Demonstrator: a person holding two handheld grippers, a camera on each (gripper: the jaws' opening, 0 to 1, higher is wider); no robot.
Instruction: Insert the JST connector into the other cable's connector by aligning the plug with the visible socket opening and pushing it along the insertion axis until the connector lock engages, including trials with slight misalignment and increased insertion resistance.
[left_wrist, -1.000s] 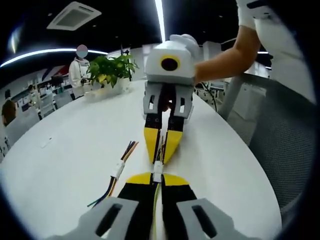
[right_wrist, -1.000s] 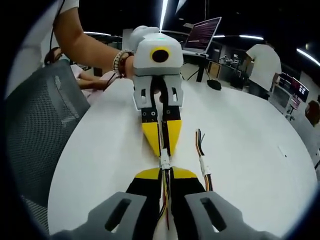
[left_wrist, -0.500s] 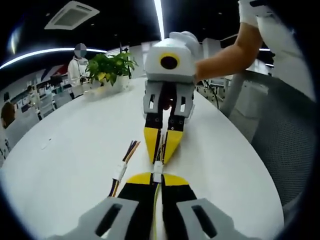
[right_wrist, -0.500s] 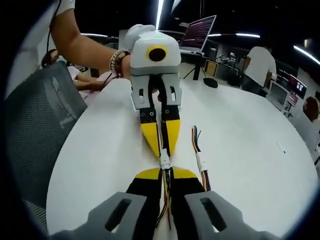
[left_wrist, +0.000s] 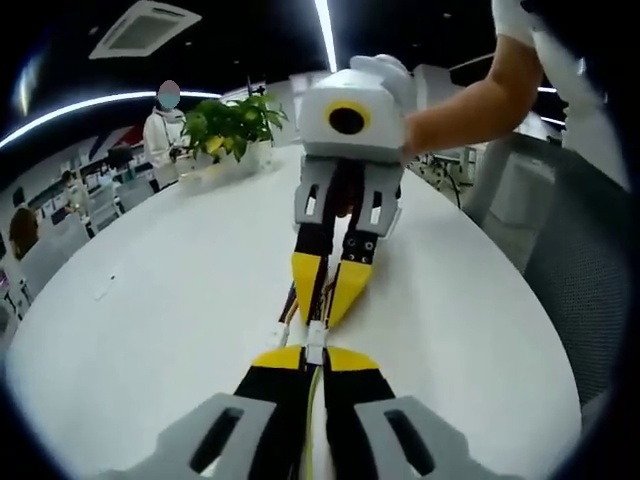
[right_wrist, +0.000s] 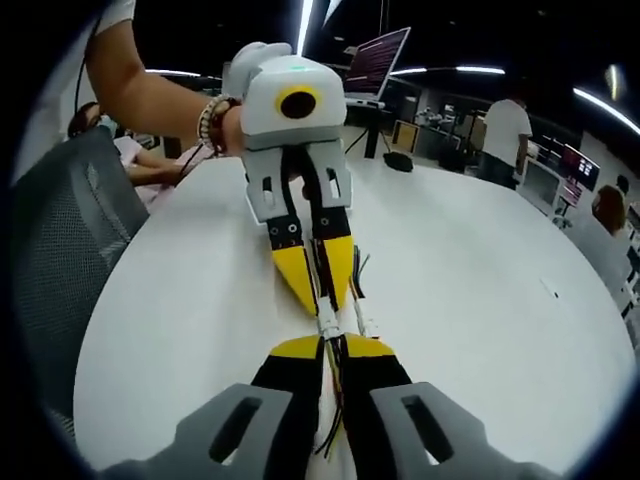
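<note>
Both grippers had smooth yellow-tipped black jaws, and the small white plastic JST connector (left_wrist: 315, 340) with its thin coloured wires sat pinched between their meeting tips over the glossy white round table (left_wrist: 150, 320). The left gripper (left_wrist: 315, 352) and the right gripper (right_wrist: 332, 343) were each clenched on their own cable end, tip to tip. Compared with a second earlier, the spare loose cable (right_wrist: 362, 322) lay closer beside the jaws, partly hidden by them.
</note>
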